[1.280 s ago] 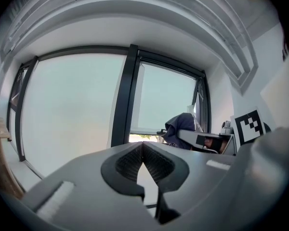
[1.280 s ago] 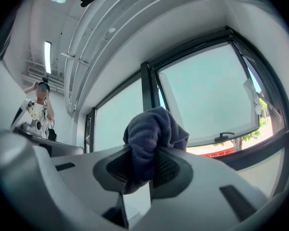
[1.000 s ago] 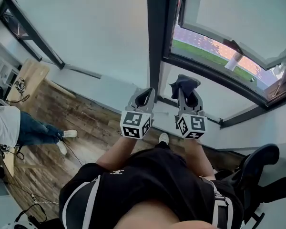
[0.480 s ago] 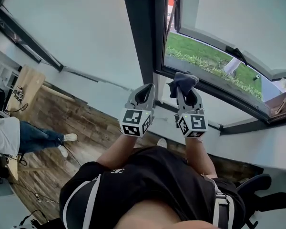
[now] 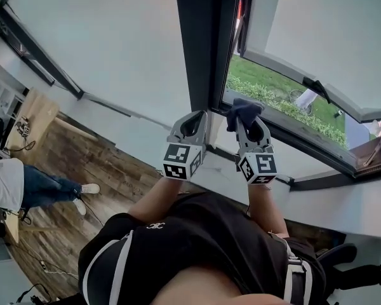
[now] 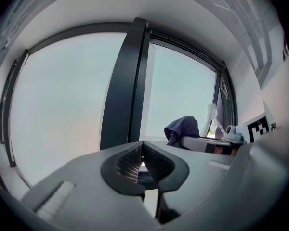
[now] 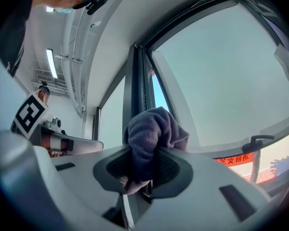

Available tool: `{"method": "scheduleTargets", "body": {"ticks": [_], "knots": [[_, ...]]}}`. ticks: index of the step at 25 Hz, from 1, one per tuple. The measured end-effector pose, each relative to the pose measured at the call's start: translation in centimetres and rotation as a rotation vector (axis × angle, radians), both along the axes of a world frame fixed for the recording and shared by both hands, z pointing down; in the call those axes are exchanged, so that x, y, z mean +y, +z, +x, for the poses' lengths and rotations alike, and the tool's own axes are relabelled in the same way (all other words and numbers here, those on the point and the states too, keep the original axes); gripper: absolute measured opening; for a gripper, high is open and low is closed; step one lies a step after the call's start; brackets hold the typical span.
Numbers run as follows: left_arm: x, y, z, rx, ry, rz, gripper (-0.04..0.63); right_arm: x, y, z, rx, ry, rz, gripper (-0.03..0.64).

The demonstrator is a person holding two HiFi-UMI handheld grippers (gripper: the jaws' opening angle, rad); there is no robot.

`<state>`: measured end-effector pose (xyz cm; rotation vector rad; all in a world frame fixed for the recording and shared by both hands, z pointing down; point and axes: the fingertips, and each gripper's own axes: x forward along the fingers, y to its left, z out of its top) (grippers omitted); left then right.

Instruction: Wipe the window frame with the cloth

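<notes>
A dark grey-blue cloth (image 5: pixel 243 110) bunches out of my right gripper (image 5: pixel 246 121), which is shut on it; the same cloth (image 7: pixel 151 137) fills the jaws in the right gripper view. It sits at the lower corner of the dark window frame (image 5: pixel 203 49), where the upright post meets the bottom rail (image 5: pixel 305 146). My left gripper (image 5: pixel 192 124) is beside it on the left, shut with nothing between its jaws (image 6: pixel 142 154), pointing at the frame post (image 6: pixel 125 90). The cloth (image 6: pixel 183 129) also shows at the right of the left gripper view.
The window sash (image 5: pixel 317 37) stands open to the right, with its handle (image 5: pixel 314 86) and grass (image 5: pixel 273 97) outside. A white sill (image 5: pixel 343 202) runs below. A seated person (image 5: pixel 13 180) and a wooden desk (image 5: pixel 32 116) are at the far left on wood flooring.
Both grippers and the cloth have come up closer to the frame's lower corner; the view has shifted so that more of the post and the open sash shows.
</notes>
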<state>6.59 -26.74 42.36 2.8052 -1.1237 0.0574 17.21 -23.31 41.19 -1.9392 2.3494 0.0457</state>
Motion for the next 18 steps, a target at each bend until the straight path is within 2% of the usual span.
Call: {"method": "scheduleTargets", "body": {"ticks": [6, 14, 18], "knots": [[-0.7, -0.6, 0.0, 0.014, 0.004, 0.015, 0.009, -1.1, -0.8, 0.5, -0.012, -0.021, 0.001, 0.092], [-1.5, -0.8, -0.1, -0.001, 0.022, 0.028, 0.009, -3.1, -4.8, 0.1, 0.015, -0.074, 0.084, 0.091], [-1.6, -0.3, -0.5, 0.003, 0.024, 0.015, 0.009, -3.9, -7.5, 0.7, 0.016, -0.060, 0.127, 0.090]]}}
